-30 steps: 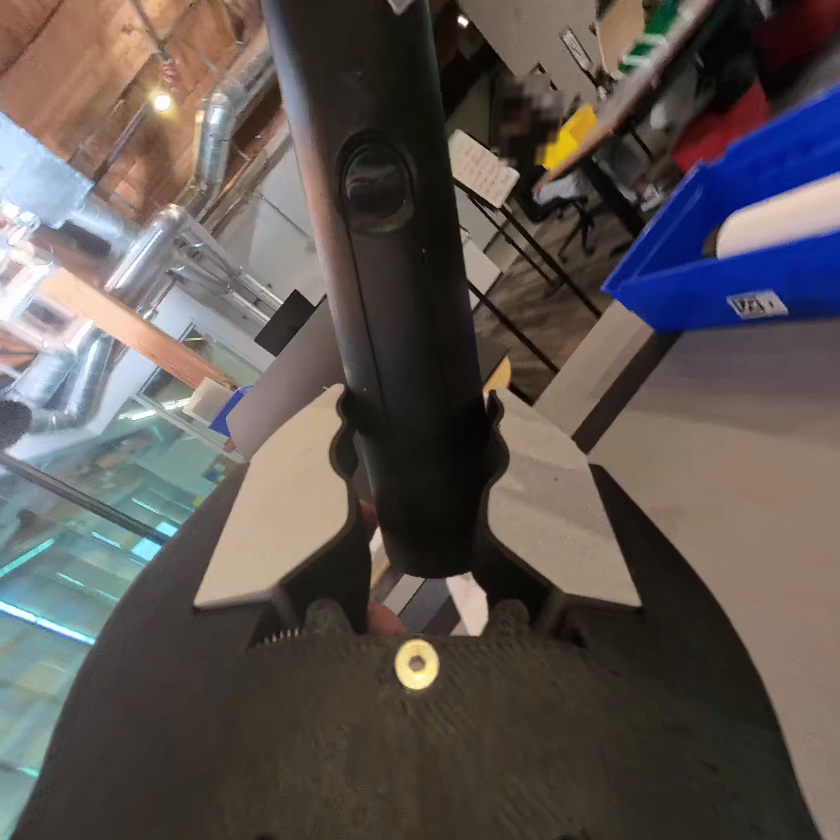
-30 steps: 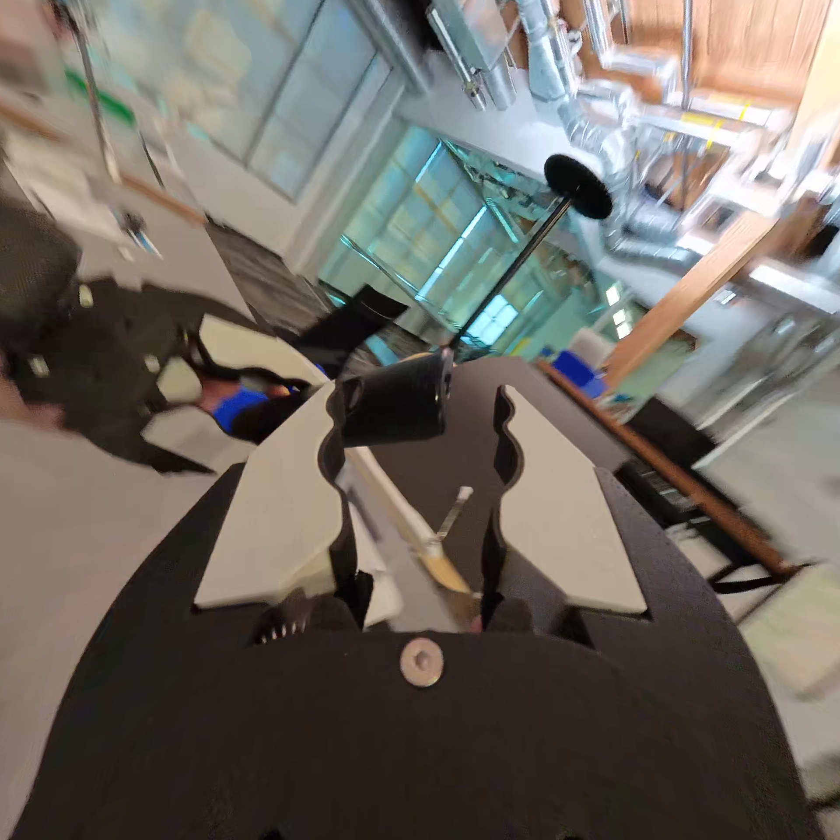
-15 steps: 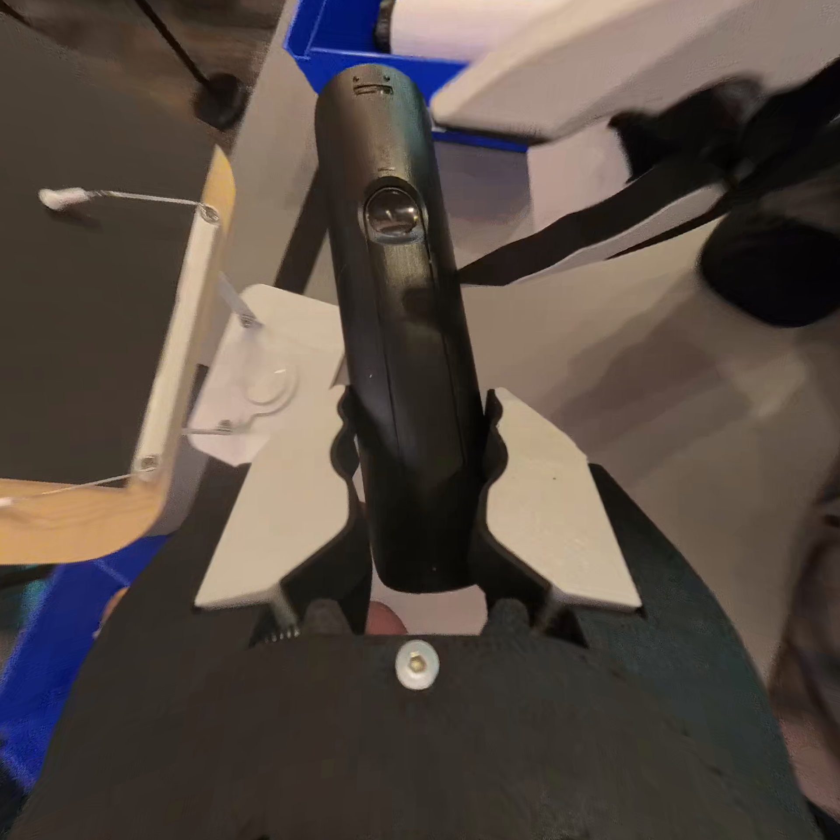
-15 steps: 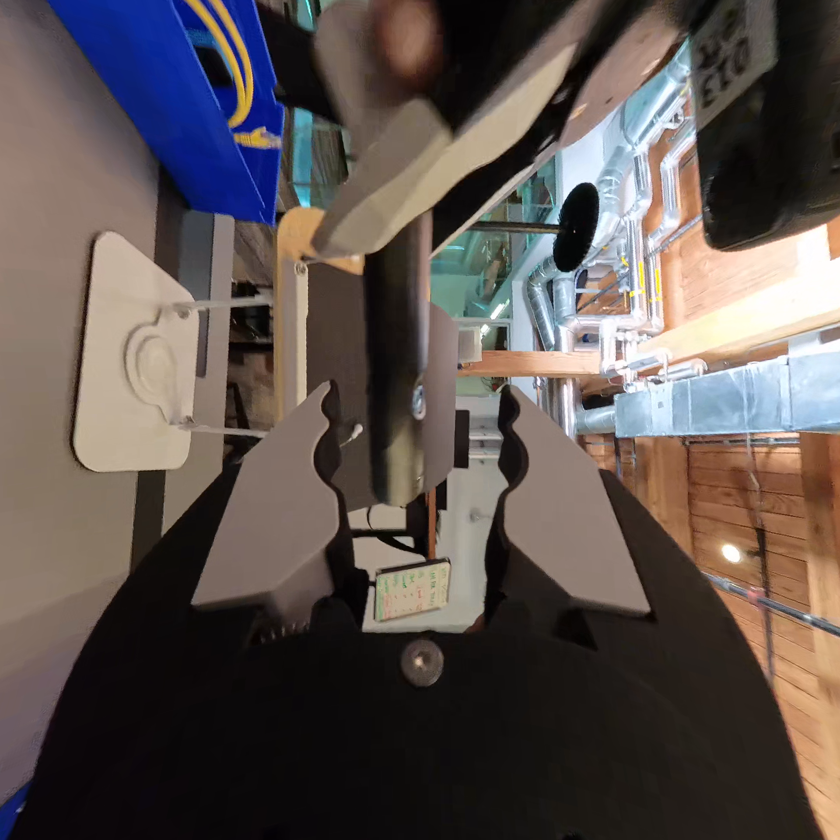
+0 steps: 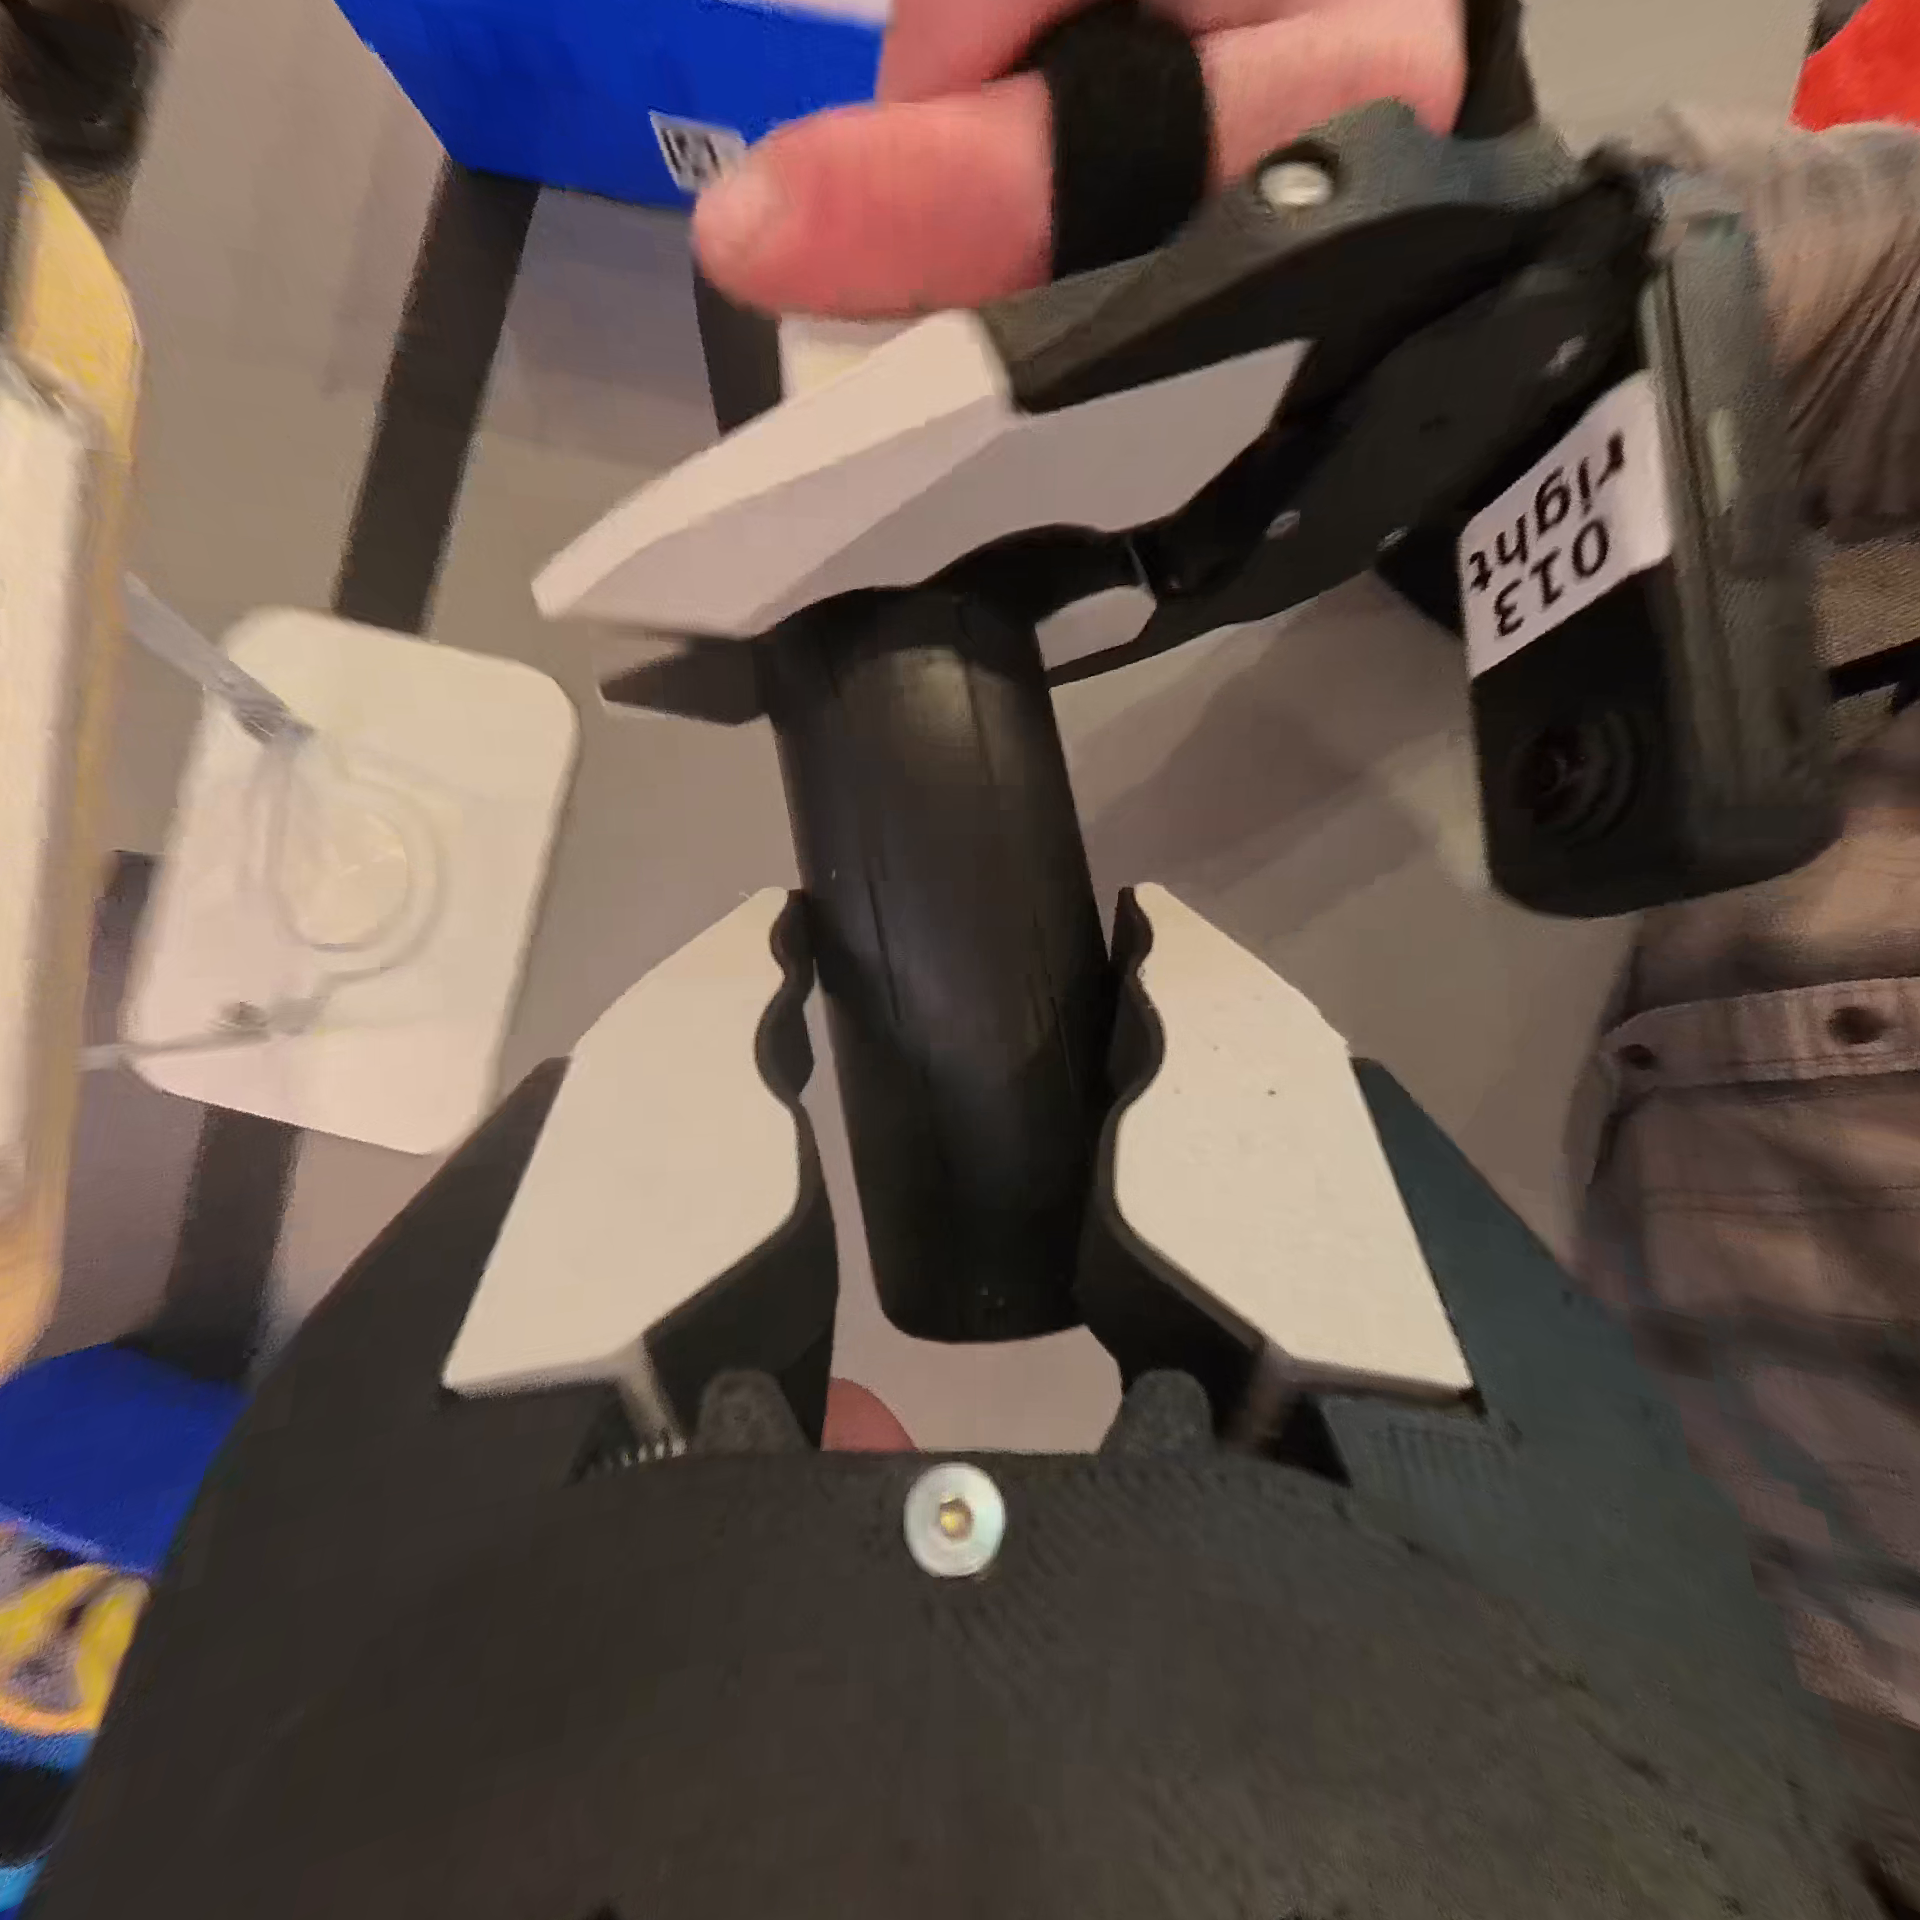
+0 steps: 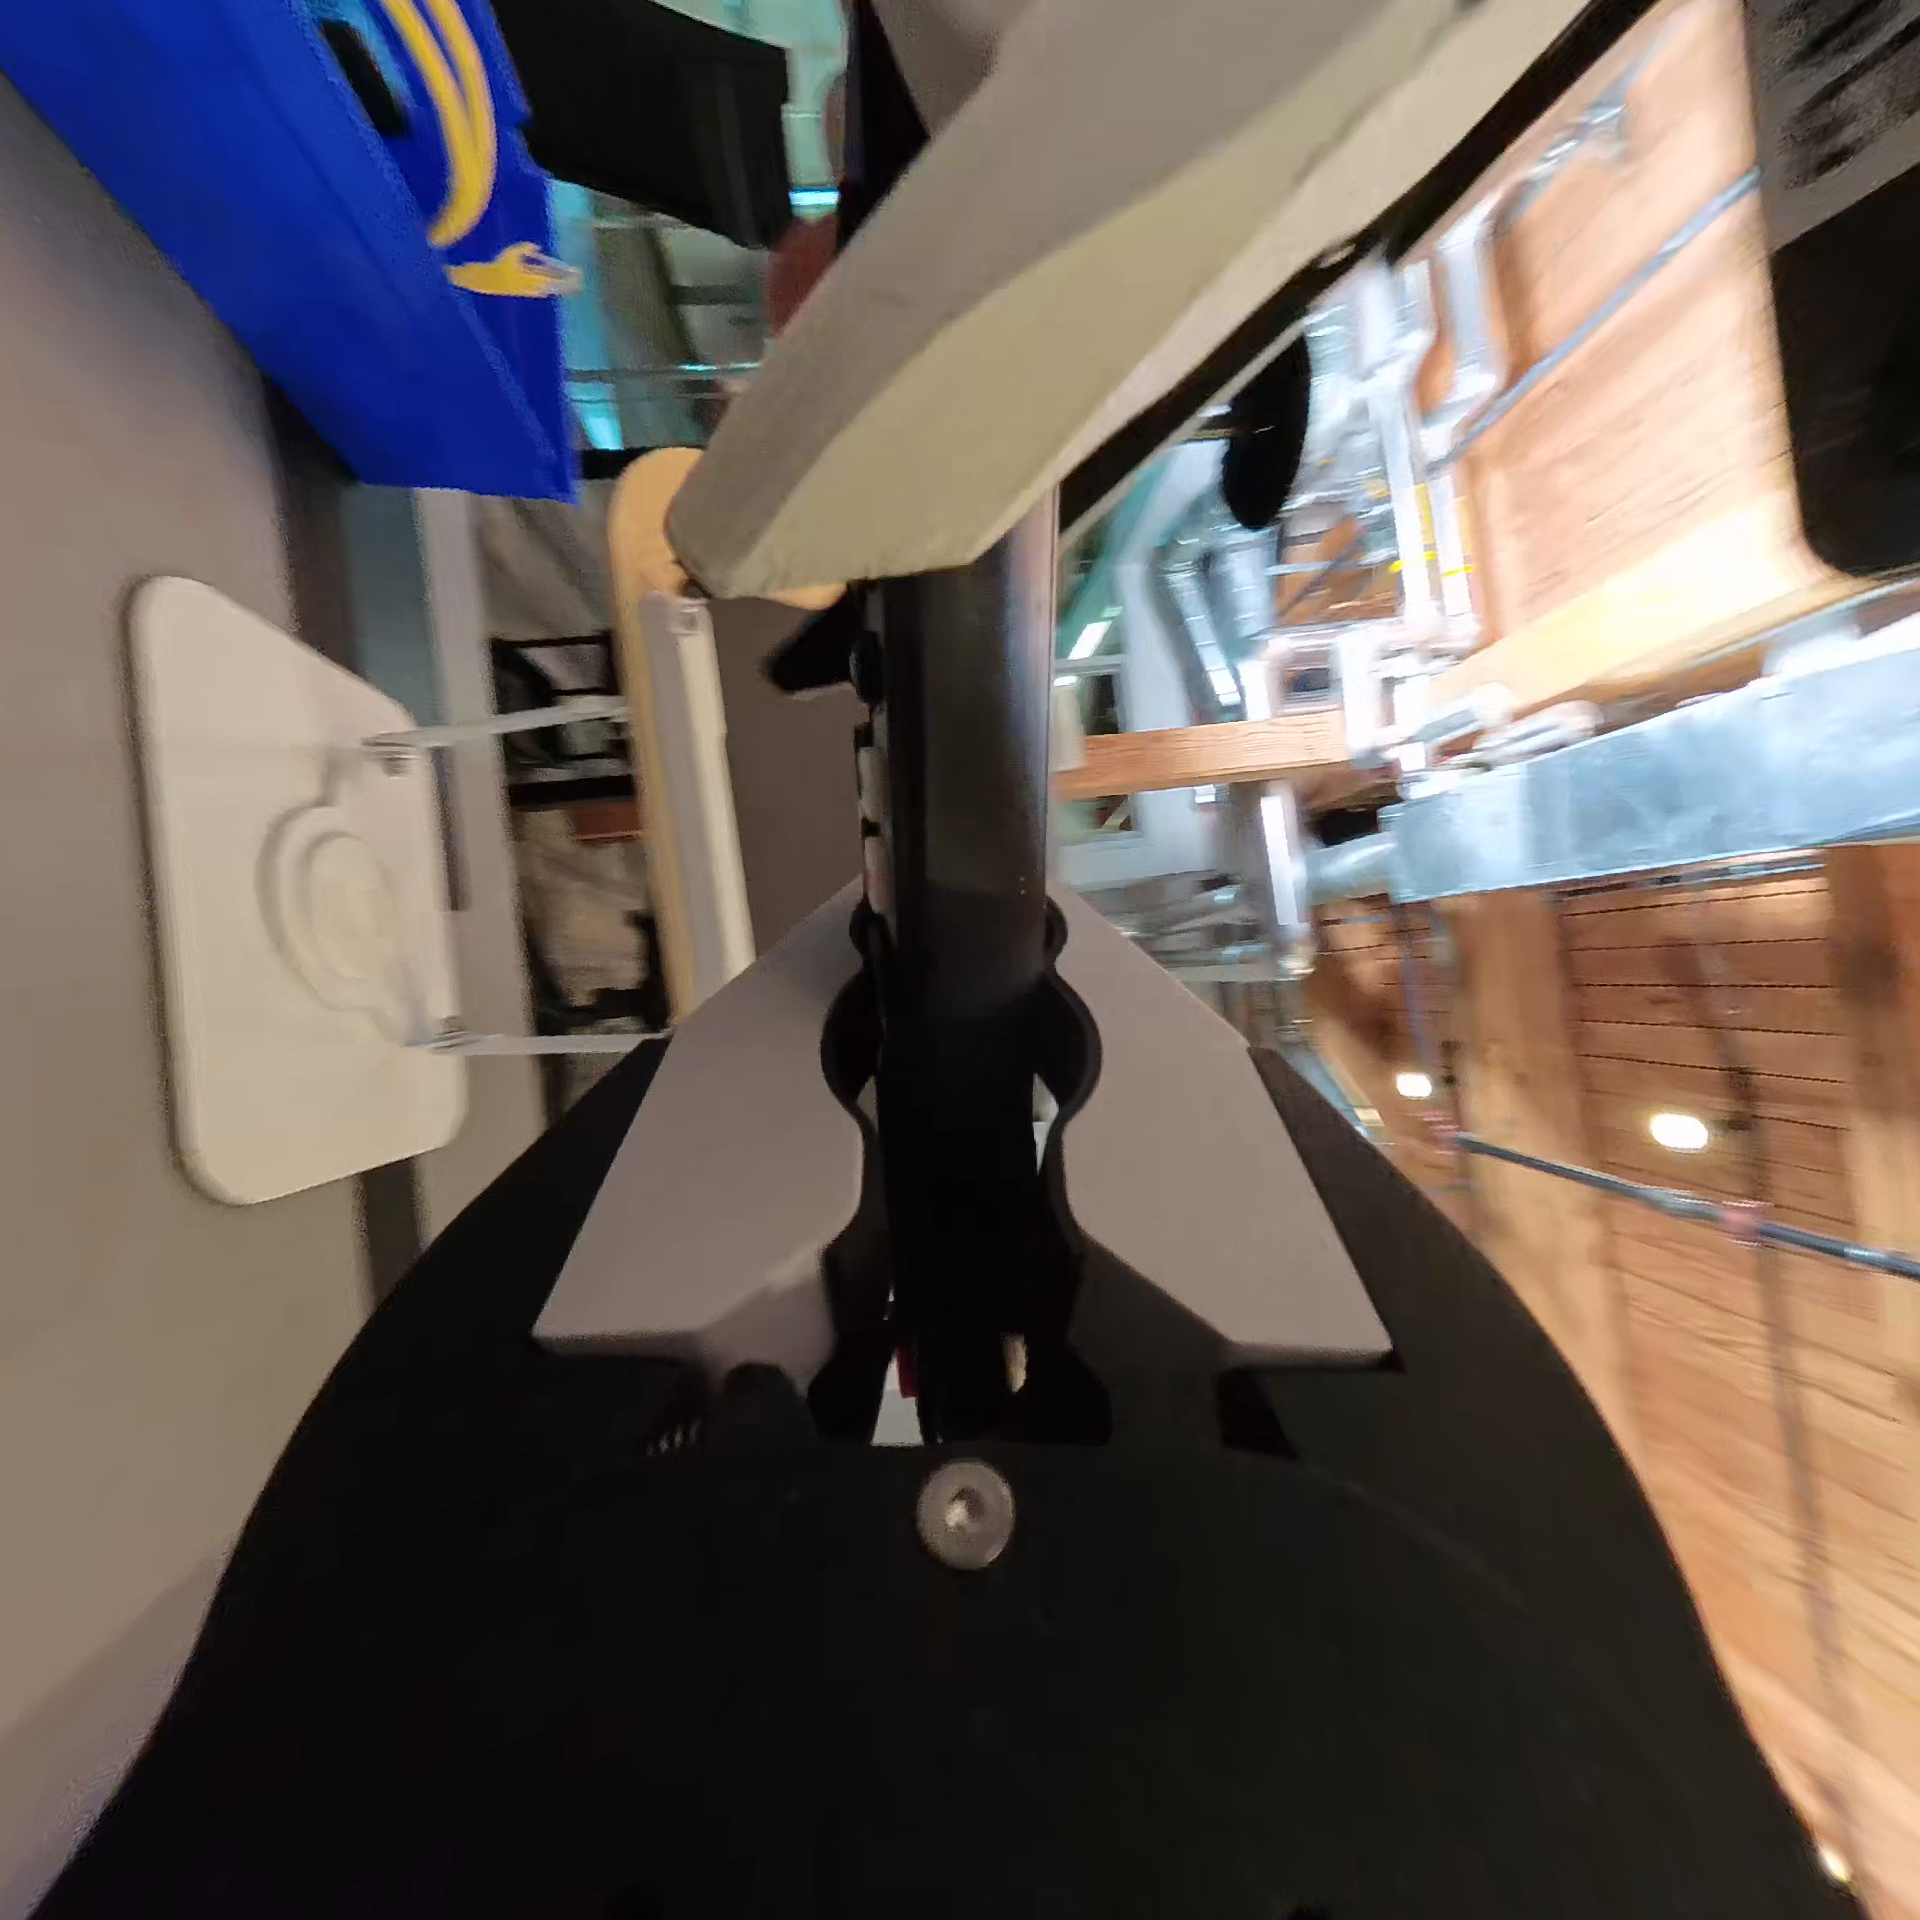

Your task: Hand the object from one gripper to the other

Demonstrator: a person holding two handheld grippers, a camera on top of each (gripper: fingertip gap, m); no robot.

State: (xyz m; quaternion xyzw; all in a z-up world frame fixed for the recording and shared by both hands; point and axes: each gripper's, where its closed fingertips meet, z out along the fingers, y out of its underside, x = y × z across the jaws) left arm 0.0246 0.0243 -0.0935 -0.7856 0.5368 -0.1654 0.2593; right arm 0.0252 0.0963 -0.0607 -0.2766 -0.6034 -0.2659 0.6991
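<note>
The grey counter (image 5: 1299, 748) lies under everything, and a blue bin (image 5: 613, 94) stands at its far edge; in the right wrist view a blue bin (image 6: 312, 239) with yellow cable in it shows at the upper left. A white square plate (image 5: 343, 883) with a round raised middle lies on the counter, to the left of the grippers, and thin clear ties go from it to a pale wooden board (image 6: 665, 727) that stands beside it.

The left gripper (image 5: 961, 997) is clamped on the black object (image 5: 935, 935), a long rounded bar. Its two pale fingers (image 5: 1247, 1143) press on both sides of the near end of the bar.

The right gripper (image 5: 831, 613) comes from the upper right in the left wrist view, held by a person's hand (image 5: 935, 177), and it sits at the far end of the same bar. In the right wrist view the right gripper (image 6: 956, 997) is closed on the black object (image 6: 961, 779); its fingers (image 6: 727, 1174) touch the bar on both sides. So the bar is held above the counter by both grippers at once, one at each end.

A small black camera (image 5: 1621, 727) with a white label is fixed on the right gripper.
</note>
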